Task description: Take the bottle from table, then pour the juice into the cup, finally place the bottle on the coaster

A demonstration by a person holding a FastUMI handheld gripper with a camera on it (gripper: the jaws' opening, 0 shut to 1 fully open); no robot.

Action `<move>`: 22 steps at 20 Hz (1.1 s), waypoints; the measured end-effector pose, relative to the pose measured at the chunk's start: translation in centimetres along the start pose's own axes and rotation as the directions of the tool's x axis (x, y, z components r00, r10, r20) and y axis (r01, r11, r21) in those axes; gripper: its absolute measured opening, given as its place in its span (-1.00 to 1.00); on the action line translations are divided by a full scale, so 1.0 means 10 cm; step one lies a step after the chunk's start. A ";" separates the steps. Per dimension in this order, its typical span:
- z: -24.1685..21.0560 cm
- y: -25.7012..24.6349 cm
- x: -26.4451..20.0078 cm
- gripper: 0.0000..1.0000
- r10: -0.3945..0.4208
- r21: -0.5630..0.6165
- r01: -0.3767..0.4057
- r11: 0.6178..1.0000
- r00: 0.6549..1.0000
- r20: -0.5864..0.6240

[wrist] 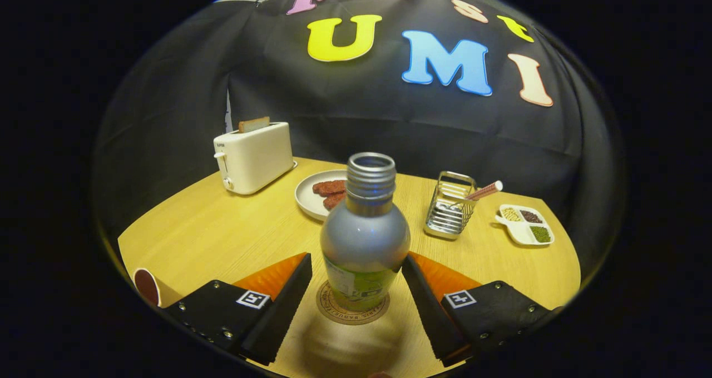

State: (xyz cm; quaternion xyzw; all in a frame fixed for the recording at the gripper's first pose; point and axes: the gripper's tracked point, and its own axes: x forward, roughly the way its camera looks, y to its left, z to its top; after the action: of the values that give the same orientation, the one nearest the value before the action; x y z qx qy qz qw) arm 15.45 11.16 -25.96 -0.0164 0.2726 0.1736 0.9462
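The bottle [365, 239] stands upright on the round coaster [351, 311], its cap off and threaded neck open. It is silver-grey with a bulbous shoulder and a green label low on its body. The cup [147, 286], dark inside, sits well off to the left.

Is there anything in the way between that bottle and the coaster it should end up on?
Nothing visible. The bottle stands upright on the coaster already, between the tool's open fingers; the right one sits close against it, the left a little apart.
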 end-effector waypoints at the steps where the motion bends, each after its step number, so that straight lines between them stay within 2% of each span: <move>1: 0.11 0.01 -0.10 0.96 -0.010 -0.003 0.010 1.000 1.000 0.023; 4: 0.39 0.01 -0.45 0.96 -0.039 -0.022 0.041 0.999 0.995 0.093; 6: 0.59 -0.06 -0.73 0.96 -0.087 -0.042 0.094 0.995 0.985 0.146; 11: 0.93 -0.07 -1.38 0.96 -0.124 -0.007 0.129 0.992 0.963 0.241; 17: 1.01 0.00 -2.12 0.96 -0.144 0.051 0.135 0.989 0.950 0.276; 20: 1.01 -0.10 -2.43 0.96 -0.207 0.057 0.199 0.978 0.931 0.299; 22: 1.04 -0.09 -2.60 0.95 -0.228 0.090 0.210 0.974 0.921 0.316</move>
State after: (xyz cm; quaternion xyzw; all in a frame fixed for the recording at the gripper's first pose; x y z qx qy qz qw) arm 0.44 3.27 -3.62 0.0076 0.1144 0.0597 0.9916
